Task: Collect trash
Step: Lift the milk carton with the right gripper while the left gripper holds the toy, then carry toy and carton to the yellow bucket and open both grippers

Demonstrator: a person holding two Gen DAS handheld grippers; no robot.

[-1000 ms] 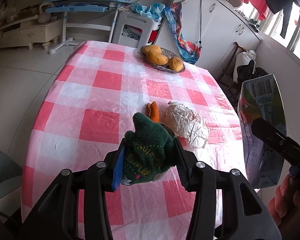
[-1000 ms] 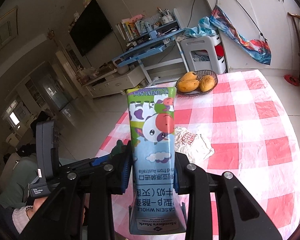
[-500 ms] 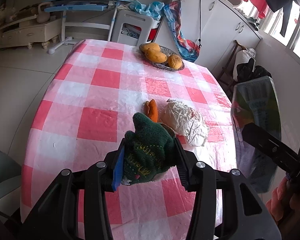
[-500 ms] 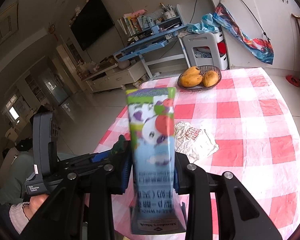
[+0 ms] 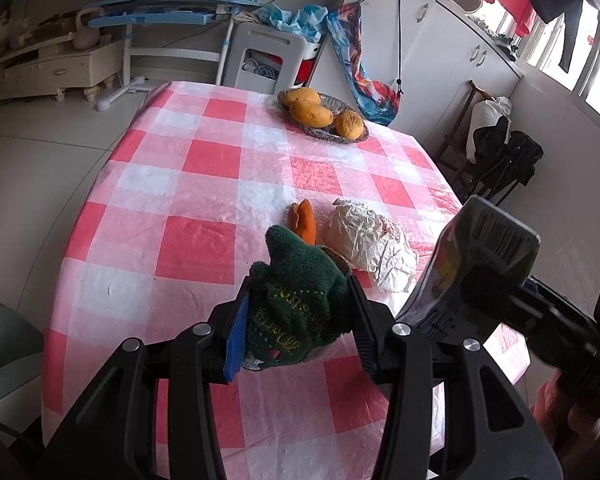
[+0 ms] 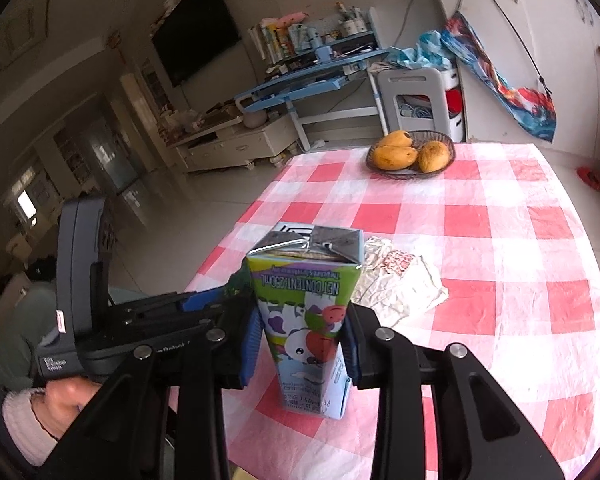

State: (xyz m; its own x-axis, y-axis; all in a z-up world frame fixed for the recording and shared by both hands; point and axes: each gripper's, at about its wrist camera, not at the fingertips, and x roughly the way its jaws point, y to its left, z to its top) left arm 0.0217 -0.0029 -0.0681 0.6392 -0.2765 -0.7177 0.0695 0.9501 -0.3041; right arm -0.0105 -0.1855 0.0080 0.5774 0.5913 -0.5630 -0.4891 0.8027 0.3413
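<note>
Left tool [image 5: 298,314] clamped on green plush toy [image 5: 296,296] above table [image 5: 196,184]; right tool [image 6: 302,346] alongside, clamped on milk carton [image 6: 306,312], pitched down.

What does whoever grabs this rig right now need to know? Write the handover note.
Left gripper: shut on the green knitted item, held over the near table edge.
Right gripper: shut on the milk carton, held upside down above the tablecloth.
On the table: crumpled white wrapper and orange peel, side by side just past the left gripper. Mangoes in the basket at the far end are probably not trash.
Done: two items picked up.
Left: no bin is in view; find one, drop both, then fetch wrapper and peel.
</note>
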